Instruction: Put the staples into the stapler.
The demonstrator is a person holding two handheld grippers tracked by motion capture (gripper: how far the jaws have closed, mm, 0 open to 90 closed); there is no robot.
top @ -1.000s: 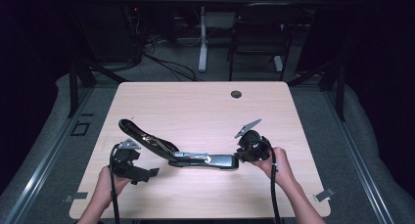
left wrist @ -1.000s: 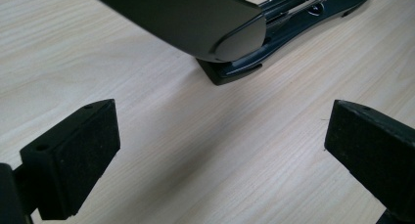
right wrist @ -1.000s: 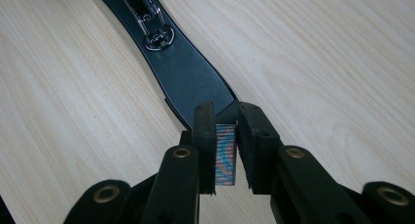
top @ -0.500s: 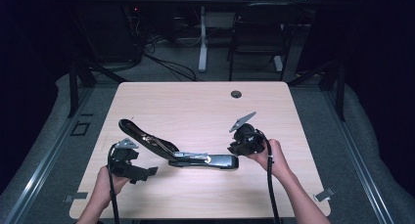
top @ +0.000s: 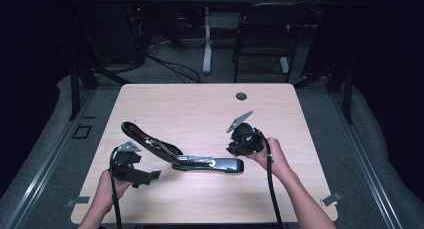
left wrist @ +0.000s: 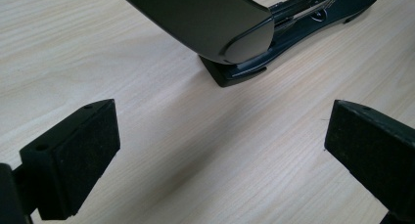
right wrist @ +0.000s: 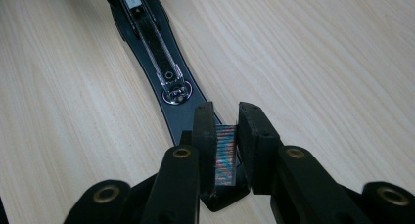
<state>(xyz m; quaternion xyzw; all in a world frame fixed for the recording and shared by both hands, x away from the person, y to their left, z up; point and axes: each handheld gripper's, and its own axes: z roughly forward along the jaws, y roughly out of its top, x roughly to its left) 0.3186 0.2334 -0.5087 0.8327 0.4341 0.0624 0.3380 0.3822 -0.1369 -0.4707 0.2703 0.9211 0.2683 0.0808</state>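
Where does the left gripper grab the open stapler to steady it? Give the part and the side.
Grip the raised cover across its narrow sides, bringing the left gripper in from the near side. It stands tilted off the table, so open jaws can probably straddle it, and the magazine is left free for the staple strip in the right gripper.

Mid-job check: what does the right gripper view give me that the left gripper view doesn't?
Right gripper view: the right tool is closed on a staple strip, held over the near end of the stapler. The stapler's open magazine channel runs away from the camera.
Left gripper view: the left tool is wide open with nothing between its jaws. It sits low over the table and faces the stapler's raised black cover.
Shared: the opened black stapler and the light wood table.
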